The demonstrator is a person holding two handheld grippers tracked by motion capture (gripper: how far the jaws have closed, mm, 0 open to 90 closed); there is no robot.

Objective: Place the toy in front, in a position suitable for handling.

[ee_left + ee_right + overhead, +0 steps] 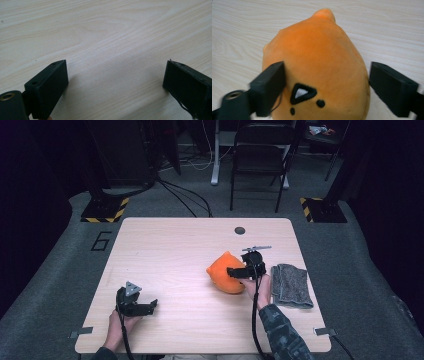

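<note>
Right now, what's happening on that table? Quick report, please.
Left gripper open, resting on bare table. Right gripper open, fingers astride orange plush toy. Grey cloth lies beside it, not in the way.

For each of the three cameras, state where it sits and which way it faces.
High view: above the person's side, facing forward and down on the table; both hands and grippers show.
Left gripper view: on the left gripper, looking along its open jaws at bare wood.
Right gripper view: on the right gripper, jaws flanking the orange plush toy.
Shared: high and right gripper views both show the toy.
</note>
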